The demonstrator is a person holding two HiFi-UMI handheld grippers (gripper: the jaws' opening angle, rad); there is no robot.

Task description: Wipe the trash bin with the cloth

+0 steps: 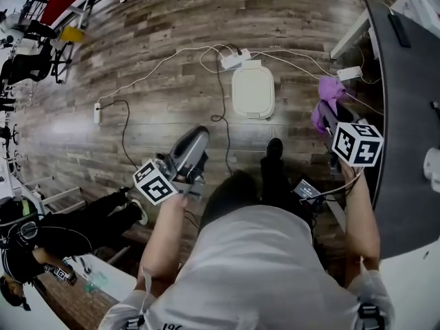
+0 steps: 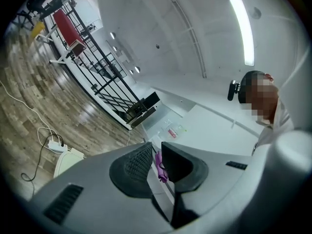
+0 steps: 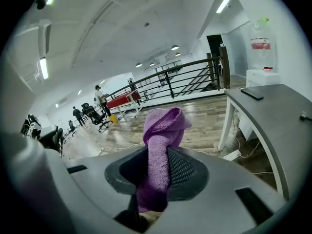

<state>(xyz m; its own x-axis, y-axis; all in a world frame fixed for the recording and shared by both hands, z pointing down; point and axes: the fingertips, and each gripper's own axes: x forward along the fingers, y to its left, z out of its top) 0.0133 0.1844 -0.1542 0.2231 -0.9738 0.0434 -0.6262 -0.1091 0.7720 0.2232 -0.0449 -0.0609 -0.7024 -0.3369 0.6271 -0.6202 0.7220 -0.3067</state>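
Observation:
The white trash bin (image 1: 253, 91) stands on the wood floor ahead of the person, lid closed; it also shows low and left in the left gripper view (image 2: 66, 161). My right gripper (image 1: 328, 115) (image 3: 158, 152) is shut on a purple cloth (image 3: 161, 130), held up beside the desk to the right of the bin; the cloth (image 1: 327, 93) bunches above the jaws. My left gripper (image 1: 199, 137) (image 2: 157, 147) hangs nearer the person, short of the bin, its jaws drawn to a thin slit with nothing between them.
A power strip (image 1: 234, 59) and loose cables lie on the floor just behind and left of the bin. A grey desk (image 1: 412, 136) runs along the right. A seated person (image 1: 41, 243) is at lower left. A railing (image 3: 195, 79) and distant people stand beyond.

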